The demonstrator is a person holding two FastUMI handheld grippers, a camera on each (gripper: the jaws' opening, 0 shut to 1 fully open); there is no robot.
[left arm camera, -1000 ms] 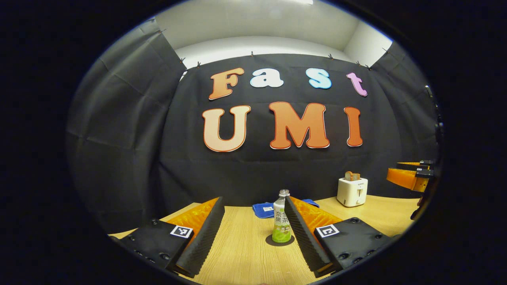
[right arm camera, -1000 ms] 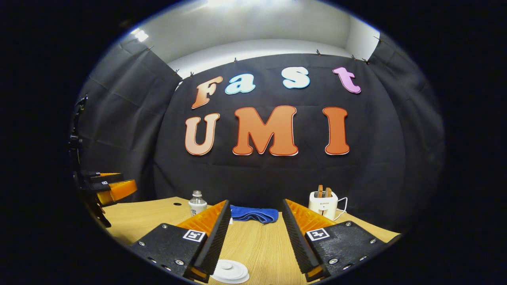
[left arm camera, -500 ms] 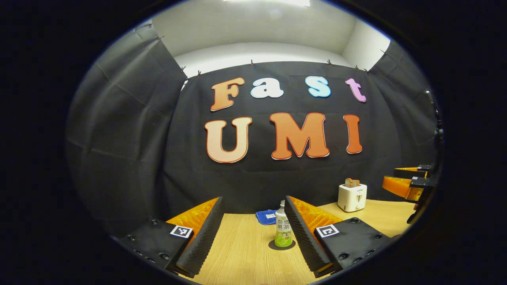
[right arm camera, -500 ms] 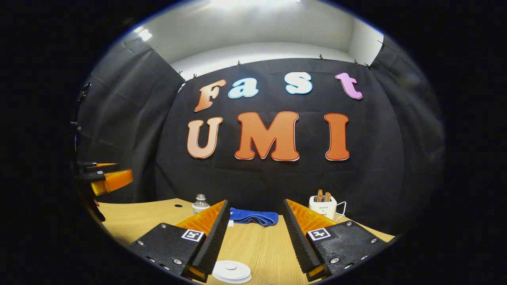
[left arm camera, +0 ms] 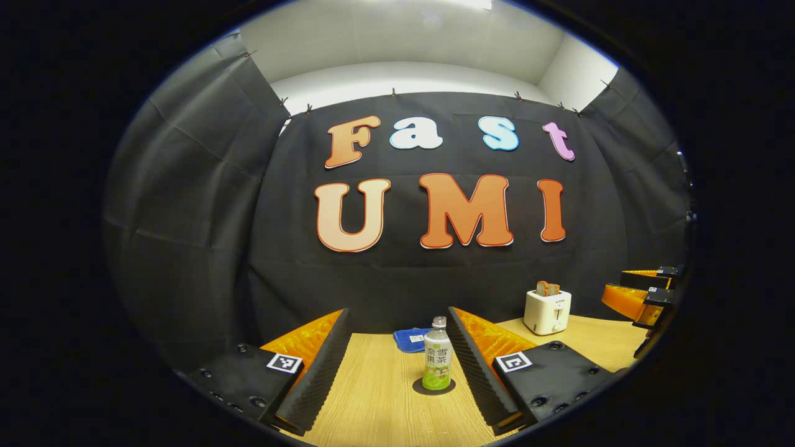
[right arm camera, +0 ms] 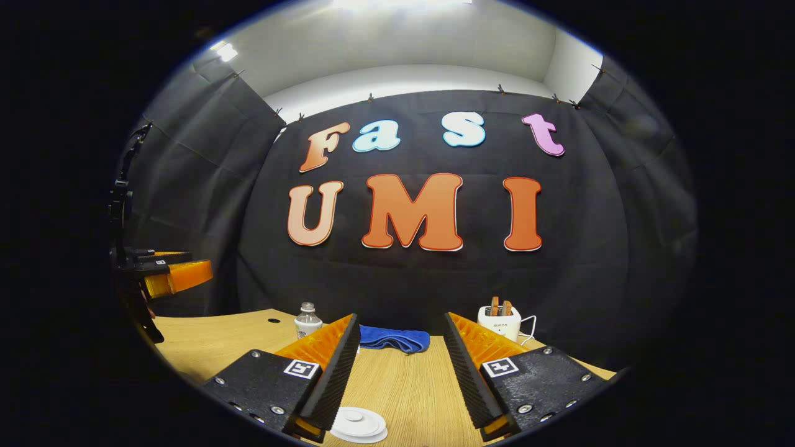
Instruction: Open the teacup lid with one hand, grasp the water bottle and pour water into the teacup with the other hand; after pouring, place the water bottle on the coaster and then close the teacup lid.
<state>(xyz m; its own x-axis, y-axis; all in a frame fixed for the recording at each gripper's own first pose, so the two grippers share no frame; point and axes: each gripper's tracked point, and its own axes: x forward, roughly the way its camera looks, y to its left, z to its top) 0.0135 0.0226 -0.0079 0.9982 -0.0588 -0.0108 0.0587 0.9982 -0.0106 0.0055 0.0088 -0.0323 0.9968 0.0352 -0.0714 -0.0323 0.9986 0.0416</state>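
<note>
From my station, I find both grippers held above the wooden table (left arm camera: 379, 397) with nothing in either one. The left gripper (left arm camera: 397, 372) has its jaws spread wide and grips nothing; the right gripper (right arm camera: 400, 372) likewise stands open and empty.

The water bottle (left arm camera: 436, 363) stands upright on a dark round coaster (left arm camera: 435, 387), between the left gripper's fingers in the left gripper view but farther off, touched by neither. It appears uncapped, though the neck is too small for me to be sure. In the right gripper view I see its top just beyond the left finger.

At the bottom of the right gripper view lies a white round lid (right arm camera: 358, 424), close under the right gripper's left finger. I take this to be the teacup lid seen from above. Whether it sits on the cup or flat on the table I cannot tell, as the cup body is hidden.

A blue cloth (right arm camera: 393, 339) and a white toaster (right arm camera: 500, 321) stand at the back of the table, clear of the work.

My judgement on progress: with the bottle seated on the coaster and both grippers free, the layout fits either the very start or the very end of the job. These pictures alone do not settle which. If at the start, every step remains; if at the end, only confirmation that the lid is seated is outstanding.
</note>
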